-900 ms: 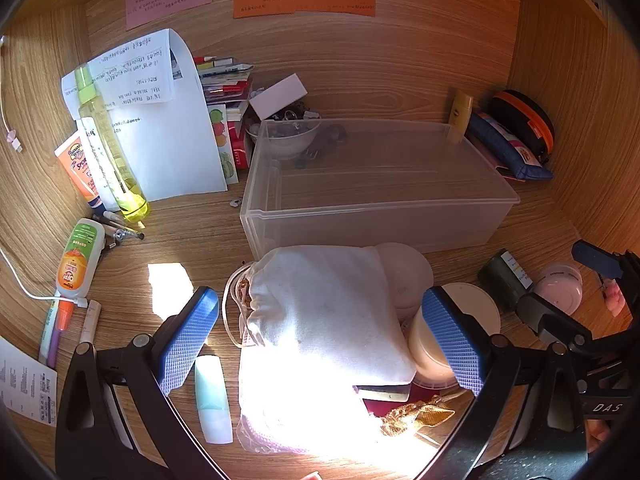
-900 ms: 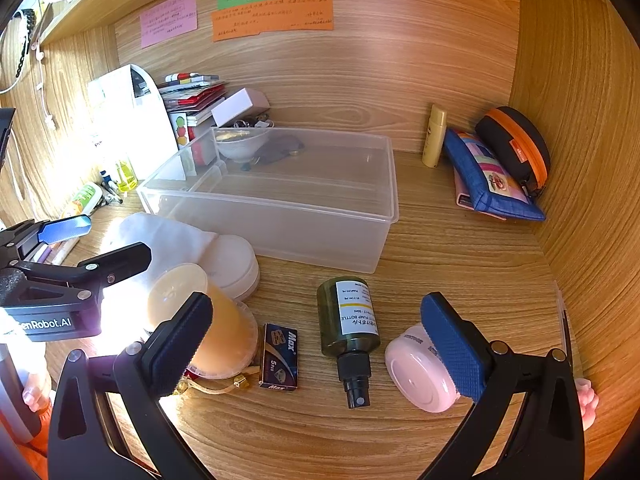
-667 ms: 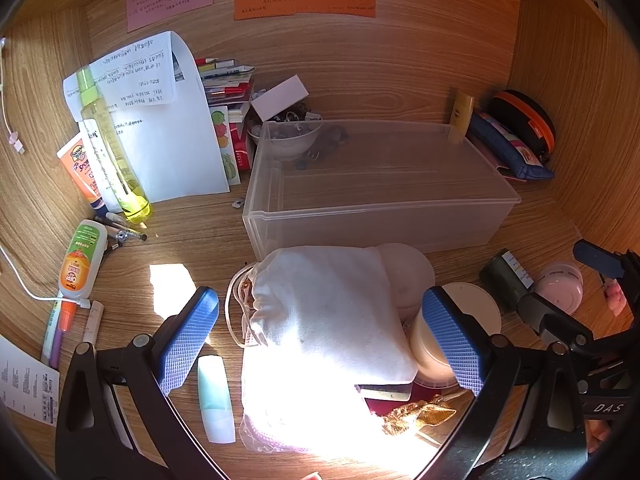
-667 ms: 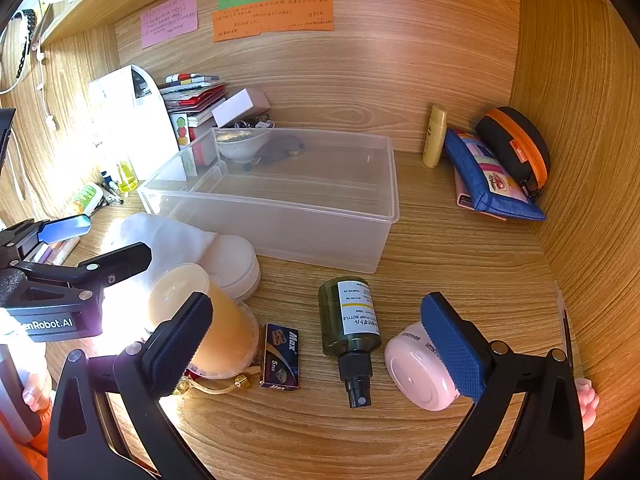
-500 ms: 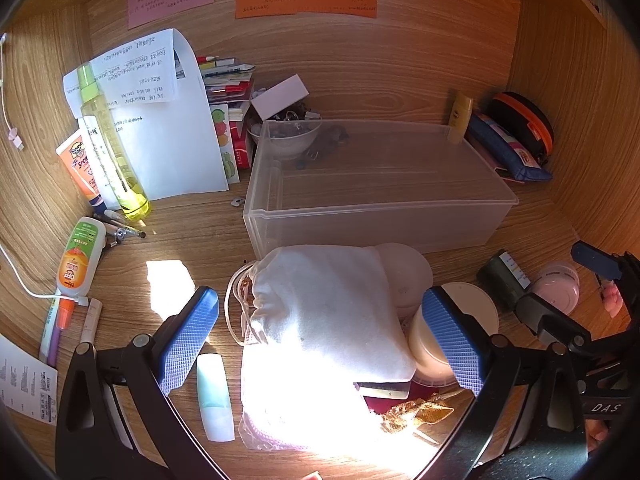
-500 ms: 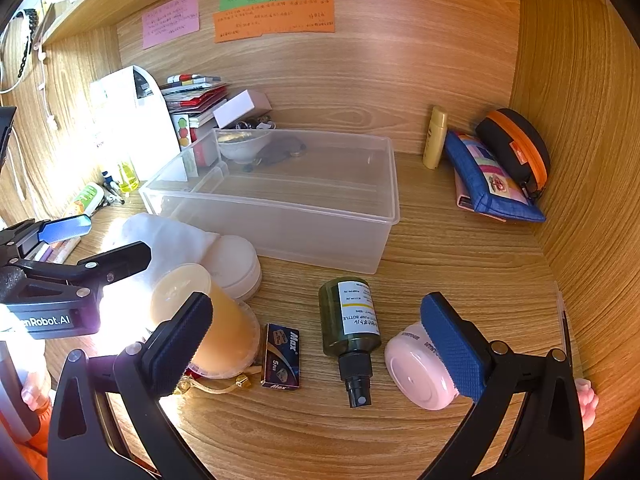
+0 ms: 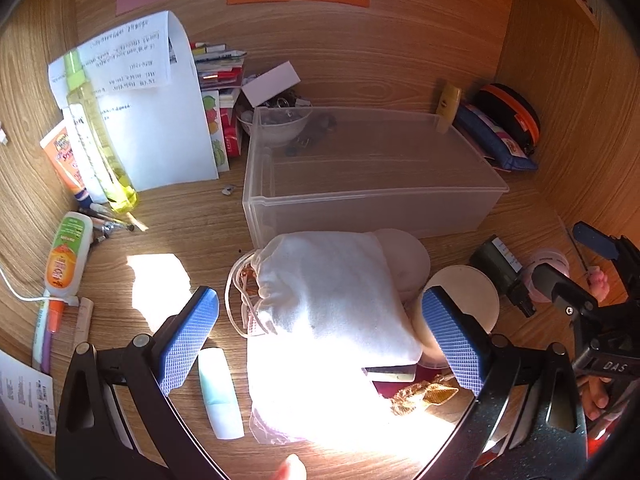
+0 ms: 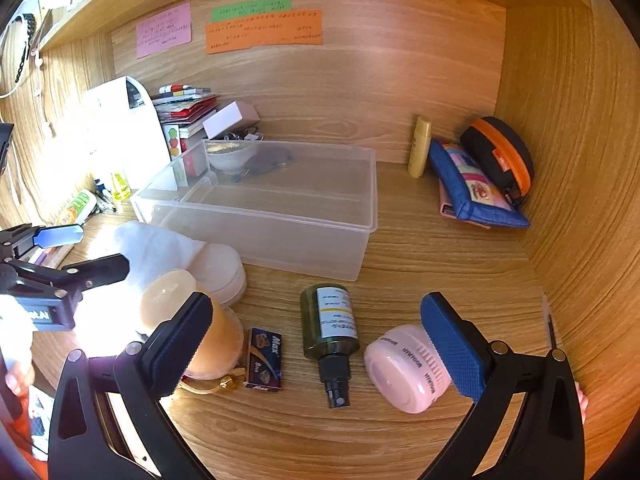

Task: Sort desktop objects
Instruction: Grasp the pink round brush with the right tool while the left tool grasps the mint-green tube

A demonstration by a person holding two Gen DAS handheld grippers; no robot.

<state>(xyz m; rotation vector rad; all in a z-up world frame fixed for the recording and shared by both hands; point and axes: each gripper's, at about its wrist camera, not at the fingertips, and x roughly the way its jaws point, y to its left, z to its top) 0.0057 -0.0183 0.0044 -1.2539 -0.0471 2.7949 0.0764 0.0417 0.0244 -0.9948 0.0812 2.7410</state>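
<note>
A clear plastic bin (image 7: 372, 200) (image 8: 280, 216) stands on the wooden desk. My left gripper (image 7: 320, 340) is open above a white drawstring pouch (image 7: 332, 292) lying in front of the bin. My right gripper (image 8: 316, 344) is open and empty above a dark green spray bottle (image 8: 330, 328), with a pink jar (image 8: 404, 368) by its right finger and an orange-lidded tub (image 8: 208, 336) by its left finger. A small blue box (image 8: 264, 360) lies beside the bottle. The left gripper shows in the right wrist view (image 8: 68, 252) at the left edge.
On the left lie a yellow spray bottle (image 7: 100, 136), tubes (image 7: 66, 256) and pens, plus a white sheet (image 7: 160, 112) and books. At the back right stand a yellow tube (image 8: 418, 152), a blue pouch (image 8: 472, 192) and a black-orange case (image 8: 500, 156). A small pale tube (image 7: 218, 392) lies by the pouch.
Both grippers have barely moved; both views have shifted only slightly. Nothing was taken hold of or let go.
</note>
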